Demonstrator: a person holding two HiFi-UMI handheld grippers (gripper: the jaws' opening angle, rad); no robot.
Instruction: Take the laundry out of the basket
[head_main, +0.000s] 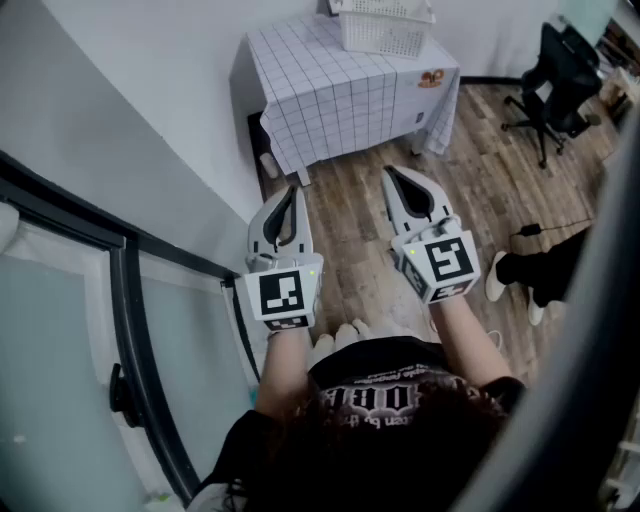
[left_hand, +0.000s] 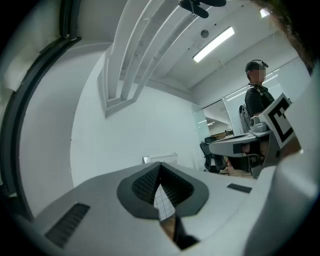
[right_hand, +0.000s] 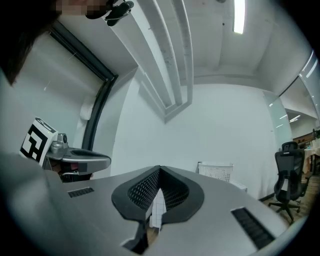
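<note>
A white lattice laundry basket (head_main: 385, 25) stands on a table draped in a checked cloth (head_main: 340, 90) at the far end of the wooden floor. I cannot see what is inside the basket. Both grippers are held out in front of the person, well short of the table and pointing toward it. The left gripper (head_main: 292, 192) is shut with nothing in it, and so is the right gripper (head_main: 394, 173). In the left gripper view the basket (left_hand: 161, 159) shows small above the closed left gripper (left_hand: 160, 166). The right gripper view has the basket (right_hand: 216, 171) to the right of the closed right gripper (right_hand: 159, 170).
A black-framed glass door (head_main: 130, 300) and a white wall run along the left. A black office chair (head_main: 560, 75) stands at the far right. A second person's dark legs and white shoes (head_main: 530, 275) are on the floor at right; that person (left_hand: 257, 95) stands in the left gripper view.
</note>
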